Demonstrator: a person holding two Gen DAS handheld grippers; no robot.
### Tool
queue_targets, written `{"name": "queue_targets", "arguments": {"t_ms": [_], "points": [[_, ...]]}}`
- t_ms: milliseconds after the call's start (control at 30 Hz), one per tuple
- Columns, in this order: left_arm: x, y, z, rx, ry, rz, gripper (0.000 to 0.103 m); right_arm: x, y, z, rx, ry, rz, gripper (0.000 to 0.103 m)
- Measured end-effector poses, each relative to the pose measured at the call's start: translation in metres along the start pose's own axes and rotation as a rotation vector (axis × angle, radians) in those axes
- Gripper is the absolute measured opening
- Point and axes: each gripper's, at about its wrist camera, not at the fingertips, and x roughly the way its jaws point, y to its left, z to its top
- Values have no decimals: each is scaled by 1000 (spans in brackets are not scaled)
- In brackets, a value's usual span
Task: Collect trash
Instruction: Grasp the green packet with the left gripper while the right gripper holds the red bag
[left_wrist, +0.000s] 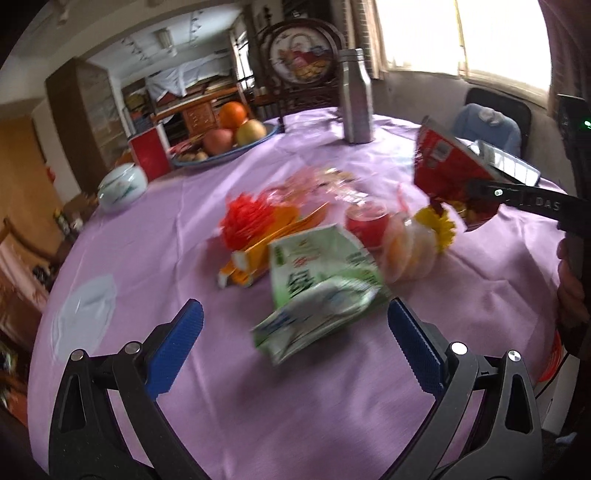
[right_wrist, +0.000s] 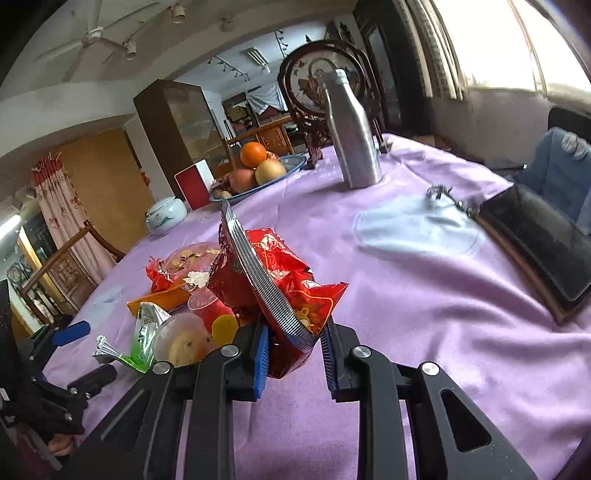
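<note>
Evidently the right claw (right_wrist: 293, 354) had pinched the crinkled red foil snack bag (right_wrist: 280, 284) clear of the lilac-clothed round worktop (right_wrist: 424, 295) for carrying off, while the left claw (left_wrist: 295, 343) hung wide apart, probably lining up the blurred green-and-white wrapper (left_wrist: 317, 291) lying before it.

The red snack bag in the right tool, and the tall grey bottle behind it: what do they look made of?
The red crinkled snack bag looks like metallised plastic film: glossy creases and a silver ribbed inner seam. The tall grey bottle seems to be brushed metal, likely steel or aluminium, given its dull even sheen; coated plastic cannot be excluded. The right tool pinches the bag's lower end.
</note>
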Motion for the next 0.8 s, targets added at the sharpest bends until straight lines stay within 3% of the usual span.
{"name": "queue_targets", "arguments": {"t_ms": [133, 233, 300, 433, 600, 800], "points": [[15, -13, 14, 29, 25, 12, 96, 2, 3, -1, -14, 8, -10, 25], [28, -11, 17, 16, 75, 63, 97, 3, 7, -2, -32, 6, -17, 25], [31, 4, 15, -34, 104, 59, 97, 3, 6, -1, -27, 13, -9, 25], [24, 36, 3, -92, 107, 152, 97, 5, 2, 1, -11, 28, 16, 25], [16, 64, -10, -216, 118, 26, 97, 5, 3, 1, -16, 27, 19, 25], [30, 47, -4, -193, 183, -23, 97, 5, 3, 0, -13, 29, 21, 25]]}}
